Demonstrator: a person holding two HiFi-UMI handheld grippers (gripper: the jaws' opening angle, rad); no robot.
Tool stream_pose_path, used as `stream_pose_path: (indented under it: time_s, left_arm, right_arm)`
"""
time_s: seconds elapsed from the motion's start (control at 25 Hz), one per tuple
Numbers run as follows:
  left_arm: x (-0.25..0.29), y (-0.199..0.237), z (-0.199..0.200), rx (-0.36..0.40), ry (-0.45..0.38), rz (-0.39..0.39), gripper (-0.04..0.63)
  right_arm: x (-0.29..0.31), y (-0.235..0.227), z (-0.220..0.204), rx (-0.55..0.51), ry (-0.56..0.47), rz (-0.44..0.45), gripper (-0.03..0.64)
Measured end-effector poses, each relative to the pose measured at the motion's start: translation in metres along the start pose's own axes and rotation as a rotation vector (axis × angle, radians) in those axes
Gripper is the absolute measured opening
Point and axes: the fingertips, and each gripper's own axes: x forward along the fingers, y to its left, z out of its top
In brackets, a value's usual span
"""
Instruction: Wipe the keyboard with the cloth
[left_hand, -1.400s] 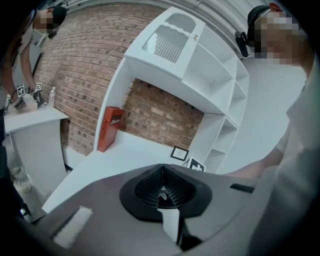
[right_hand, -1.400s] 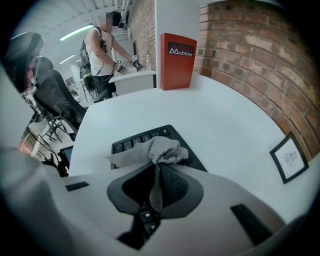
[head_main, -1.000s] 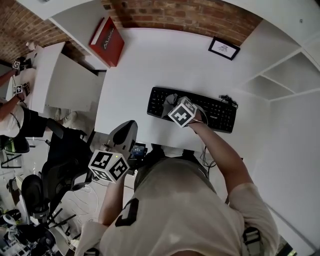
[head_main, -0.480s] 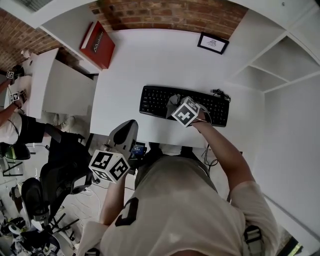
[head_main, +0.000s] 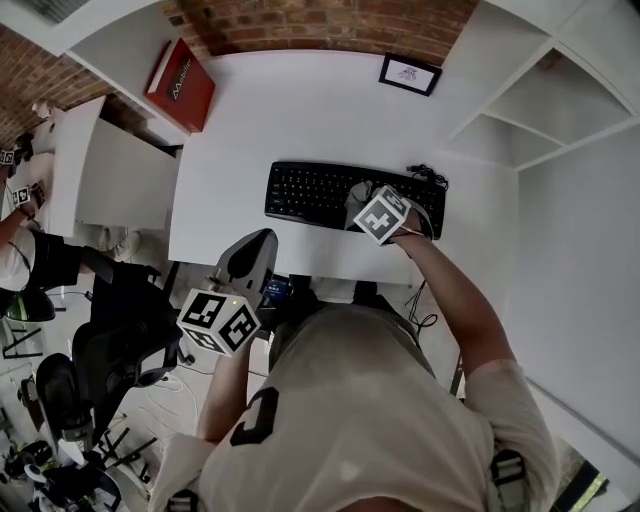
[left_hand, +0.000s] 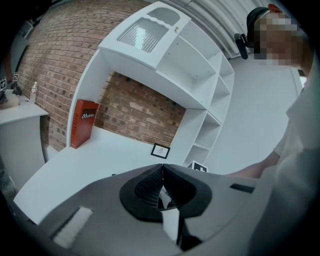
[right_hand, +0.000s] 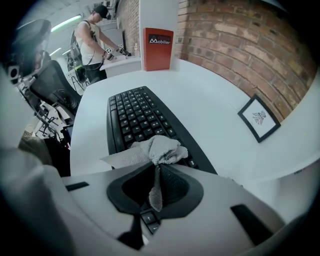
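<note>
A black keyboard (head_main: 320, 190) lies on the white desk (head_main: 290, 110). My right gripper (head_main: 370, 207) is over the keyboard's right half, shut on a crumpled grey cloth (head_main: 357, 197). In the right gripper view the cloth (right_hand: 159, 148) bunches out of the shut jaws of the right gripper (right_hand: 155, 169) and rests on the keys of the keyboard (right_hand: 134, 116). My left gripper (head_main: 254, 245) hangs at the desk's front edge, left of the keyboard. In the left gripper view, the left gripper (left_hand: 161, 172) is shut with nothing in it.
A red book (head_main: 181, 83) stands at the desk's back left and a small framed picture (head_main: 410, 74) at the back right. White shelves (head_main: 545, 110) rise on the right. A black office chair (head_main: 120, 330) stands left of me; another person (right_hand: 92, 42) works farther off.
My right gripper has carried the cloth rightward along the keyboard, from its middle to its right half. The left gripper has stayed where it was.
</note>
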Motion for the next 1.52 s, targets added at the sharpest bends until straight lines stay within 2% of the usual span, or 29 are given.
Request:
stream_pose_path:
  time_s: [0.24, 0.44, 0.72, 1.04, 1.32, 1.52]
  left_arm:
    - [0.012, -0.016, -0.001, 0.011, -0.004, -0.027, 0.005]
    - [0.014, -0.025, -0.007, 0.010, -0.002, -0.028, 0.005]
    - [0.018, -0.038, -0.014, 0.032, 0.007, -0.018, 0.005]
    - [0.038, -0.069, -0.019, 0.055, 0.021, -0.058, 0.005]
    - [0.036, -0.086, -0.026, 0.065, 0.032, -0.048, 0.005]
    - [0.031, -0.090, -0.023, 0.077, 0.028, -0.004, 0.005]
  right_arm:
    - [-0.011, -0.018, -0.029, 0.007, 0.034, -0.021, 0.026]
    - [-0.018, -0.030, -0.048, 0.064, 0.034, -0.009, 0.026]
    - [-0.027, -0.040, -0.078, 0.050, 0.062, -0.013, 0.026]
    - [-0.042, -0.054, -0.109, 0.088, 0.055, -0.028, 0.026]
    - [-0.050, -0.069, -0.142, 0.178, 0.060, -0.032, 0.026]
    - [-0.058, -0.086, -0.163, 0.224, 0.048, -0.048, 0.026]
